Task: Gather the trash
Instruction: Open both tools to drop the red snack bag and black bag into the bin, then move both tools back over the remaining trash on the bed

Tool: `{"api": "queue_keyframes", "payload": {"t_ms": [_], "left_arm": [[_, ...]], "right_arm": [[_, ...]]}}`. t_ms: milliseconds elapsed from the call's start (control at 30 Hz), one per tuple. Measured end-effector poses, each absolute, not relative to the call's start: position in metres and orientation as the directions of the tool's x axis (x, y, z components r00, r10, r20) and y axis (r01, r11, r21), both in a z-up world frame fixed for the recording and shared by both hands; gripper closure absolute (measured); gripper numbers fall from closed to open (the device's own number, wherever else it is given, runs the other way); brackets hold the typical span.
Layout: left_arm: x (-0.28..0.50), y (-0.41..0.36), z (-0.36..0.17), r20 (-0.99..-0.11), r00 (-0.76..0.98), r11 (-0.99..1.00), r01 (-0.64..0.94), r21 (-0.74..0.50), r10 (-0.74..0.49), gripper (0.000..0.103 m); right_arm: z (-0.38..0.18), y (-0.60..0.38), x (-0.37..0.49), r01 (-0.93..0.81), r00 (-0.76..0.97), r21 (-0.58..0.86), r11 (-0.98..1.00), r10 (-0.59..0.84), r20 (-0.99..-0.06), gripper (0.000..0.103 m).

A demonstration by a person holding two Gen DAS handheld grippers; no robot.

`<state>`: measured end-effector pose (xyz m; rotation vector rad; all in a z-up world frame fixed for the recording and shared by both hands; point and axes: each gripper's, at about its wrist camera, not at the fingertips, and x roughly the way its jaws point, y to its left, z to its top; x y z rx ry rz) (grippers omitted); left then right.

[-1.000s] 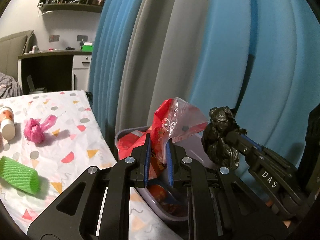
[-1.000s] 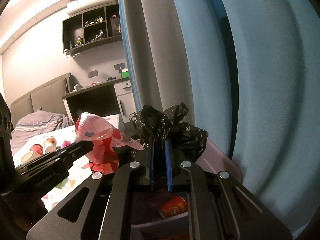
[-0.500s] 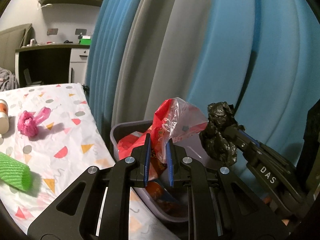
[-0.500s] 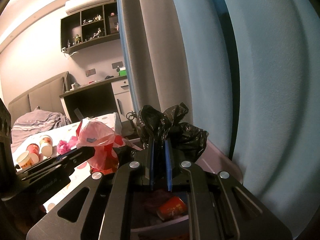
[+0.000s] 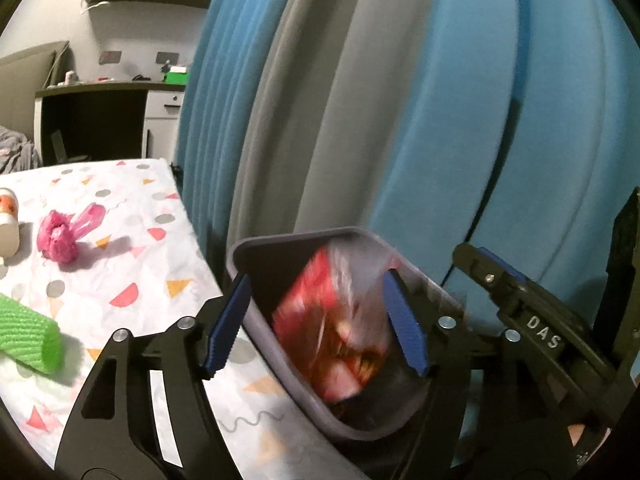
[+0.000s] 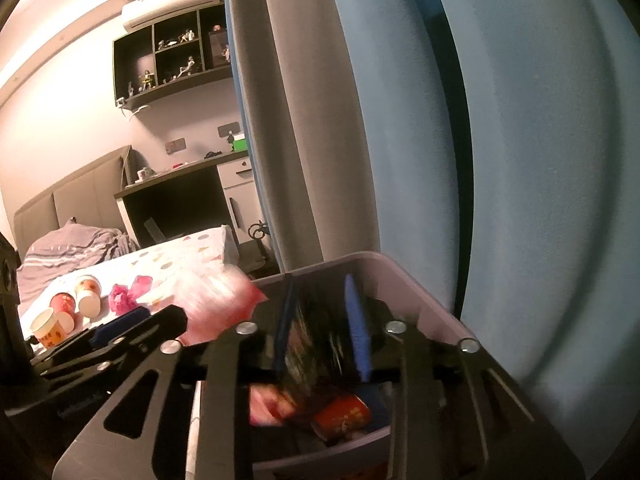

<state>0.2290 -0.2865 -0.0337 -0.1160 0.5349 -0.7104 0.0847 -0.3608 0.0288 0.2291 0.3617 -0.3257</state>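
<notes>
A grey bin (image 5: 280, 344) stands beside the table, against the curtain; it also shows in the right wrist view (image 6: 416, 292). My left gripper (image 5: 316, 320) is open above it, and a red and clear plastic bag (image 5: 332, 320) is blurred between the jaws, dropping into the bin. My right gripper (image 6: 322, 328) is open over the bin, and a black bag (image 6: 320, 332) is blurred below it, falling in. A red cup (image 6: 344, 416) lies inside the bin.
The patterned tablecloth (image 5: 132, 280) holds a pink bag (image 5: 60, 232), a green foam sleeve (image 5: 28, 336) and a cup (image 5: 8, 220). Several paper cups (image 6: 68, 312) show in the right wrist view. Blue and grey curtains (image 5: 400, 120) hang right behind the bin.
Both grippers opened. The red and clear bag and the black bag left the jaws and are dropping into the bin.
</notes>
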Motion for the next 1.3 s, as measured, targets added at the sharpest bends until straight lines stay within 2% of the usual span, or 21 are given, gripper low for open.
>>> {"api": "queue_keyframes", "payload": {"t_ms": [33, 100, 167, 367, 433, 533, 900, 1300], "left_arm": [[0.23, -0.284, -0.035, -0.433, 0.63, 0.76, 0.585, -0.282, -0.645, 0.027], [0.229, -0.279, -0.036, -0.431, 0.637, 0.767, 0.573, -0.289, -0.639, 0.025], [0.226, -0.276, -0.037, -0.431, 0.641, 0.77, 0.567, -0.291, -0.635, 0.023], [0.214, -0.257, -0.036, -0.431, 0.705, 0.825, 0.509, -0.246, -0.564, 0.018], [0.209, -0.247, -0.036, -0.431, 0.729, 0.846, 0.48, -0.232, -0.532, 0.017], [0.202, -0.231, -0.036, -0.436, 0.761, 0.877, 0.435, -0.205, -0.48, 0.016], [0.172, -0.154, -0.033, -0.437, 0.856, 0.961, 0.25, -0.12, -0.278, 0.016], [0.148, -0.04, -0.031, -0.444, 0.893, 0.992, 0.015, -0.125, -0.069, 0.015]], "right_arm": [[0.029, -0.361, 0.084, 0.352, 0.884, 0.162, 0.922, -0.27, -0.381, 0.07], [0.029, -0.361, 0.082, 0.353, 0.885, 0.169, 0.92, -0.27, -0.379, 0.07], [0.029, -0.361, 0.079, 0.355, 0.885, 0.169, 0.919, -0.272, -0.377, 0.065], [0.033, -0.351, 0.066, 0.365, 0.89, 0.163, 0.917, -0.292, -0.349, 0.042], [0.033, -0.35, 0.062, 0.369, 0.892, 0.167, 0.914, -0.298, -0.34, 0.031], [0.035, -0.344, 0.056, 0.379, 0.891, 0.167, 0.91, -0.31, -0.332, 0.021], [0.03, -0.297, 0.047, 0.316, 0.91, 0.171, 0.933, -0.247, -0.334, 0.018], [0.026, -0.217, 0.061, 0.178, 0.933, 0.186, 0.966, -0.105, -0.345, 0.015]]}}
